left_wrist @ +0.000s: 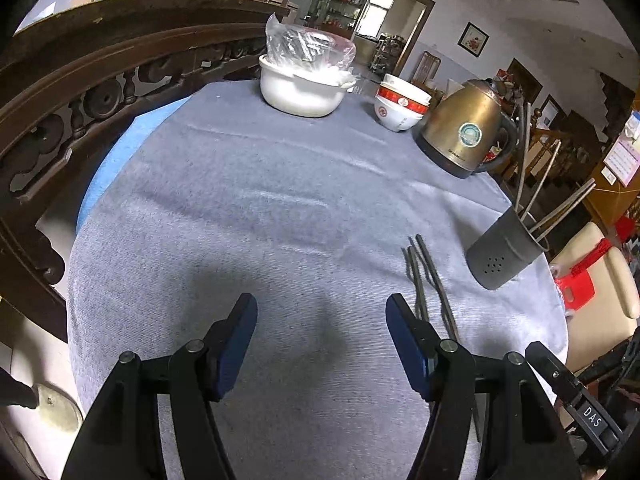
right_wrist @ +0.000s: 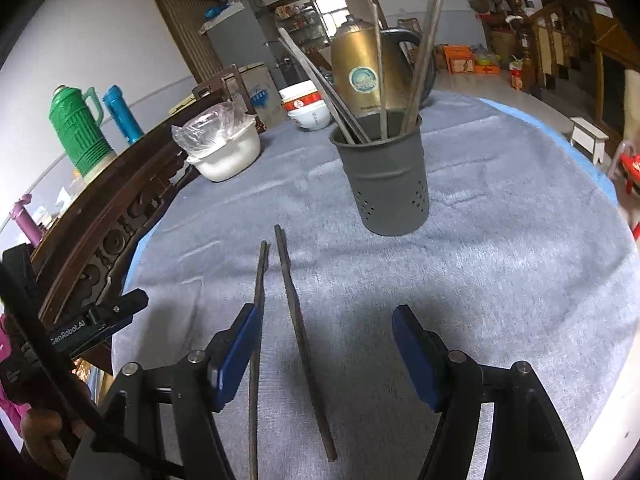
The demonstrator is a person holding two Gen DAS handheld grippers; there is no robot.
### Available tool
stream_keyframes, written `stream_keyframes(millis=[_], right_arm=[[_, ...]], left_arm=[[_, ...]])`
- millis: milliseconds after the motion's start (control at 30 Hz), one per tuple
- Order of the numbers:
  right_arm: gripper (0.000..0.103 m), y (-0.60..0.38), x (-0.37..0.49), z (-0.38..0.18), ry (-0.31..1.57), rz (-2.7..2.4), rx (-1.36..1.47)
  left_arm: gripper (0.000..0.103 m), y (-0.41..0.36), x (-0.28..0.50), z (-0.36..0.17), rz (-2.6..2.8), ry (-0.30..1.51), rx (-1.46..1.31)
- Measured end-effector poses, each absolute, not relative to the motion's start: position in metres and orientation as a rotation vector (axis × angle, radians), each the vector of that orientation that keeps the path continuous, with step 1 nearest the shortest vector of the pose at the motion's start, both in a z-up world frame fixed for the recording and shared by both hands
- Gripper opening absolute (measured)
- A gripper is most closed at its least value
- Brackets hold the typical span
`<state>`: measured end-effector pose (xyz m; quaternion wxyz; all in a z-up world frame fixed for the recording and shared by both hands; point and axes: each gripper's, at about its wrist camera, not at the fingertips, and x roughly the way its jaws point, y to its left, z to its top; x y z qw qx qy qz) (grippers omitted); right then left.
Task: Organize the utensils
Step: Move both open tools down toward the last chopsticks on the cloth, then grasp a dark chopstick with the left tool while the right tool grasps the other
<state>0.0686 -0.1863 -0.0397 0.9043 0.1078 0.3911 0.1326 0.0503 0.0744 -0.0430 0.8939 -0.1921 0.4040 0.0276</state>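
Two dark chopsticks lie side by side on the grey tablecloth: one (right_wrist: 301, 332) runs between my right gripper's fingers, the other (right_wrist: 256, 344) passes under its left finger. Both show in the left wrist view (left_wrist: 434, 280), just right of my left gripper. A grey perforated utensil cup (right_wrist: 386, 184) stands upright beyond them and holds several chopsticks (right_wrist: 420, 64); it also shows in the left wrist view (left_wrist: 502, 252). My right gripper (right_wrist: 326, 344) is open above the loose chopsticks. My left gripper (left_wrist: 320, 340) is open and empty over bare cloth.
A brass kettle (left_wrist: 466, 128), stacked red-and-white bowls (left_wrist: 400, 106) and a white pot with a plastic bag (left_wrist: 304, 88) stand at the table's far side. A carved wooden sideboard (left_wrist: 80, 92) borders the left. The table edge (right_wrist: 616, 200) curves on the right.
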Motion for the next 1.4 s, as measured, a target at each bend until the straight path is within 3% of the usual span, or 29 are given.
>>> stream_keyframes(millis=[533,767,833,900,1167,1400], right_arm=[[0.072,-0.18,0.078,-0.05,0.893,0.287,0.201],[0.071,-0.165,0.107,-0.062,1.05,0.368,0.095],[0.067,-0.154,0.117,-0.065,1.102,0.386,0.018],[0.036,-0.146,0.127,-0.067,1.141,0.401,-0.028],[0.035,-0.101,0.164,-0.061,1.237,0.463,-0.23],[0.033,-0.082,0.191,-0.085,1.325,0.471,-0.235]], left_arm=[[0.068,0.081,0.056,-0.055,0.037,0.859,-0.429],[0.068,0.076,0.057,-0.054,0.036,0.862,-0.404],[0.068,0.076,0.057,-0.055,0.038,0.865,-0.404],[0.068,0.076,0.056,-0.057,0.039,0.871,-0.407],[0.068,0.079,0.055,-0.059,0.021,0.872,-0.424],[0.068,0.08,0.053,-0.061,0.014,0.88,-0.421]])
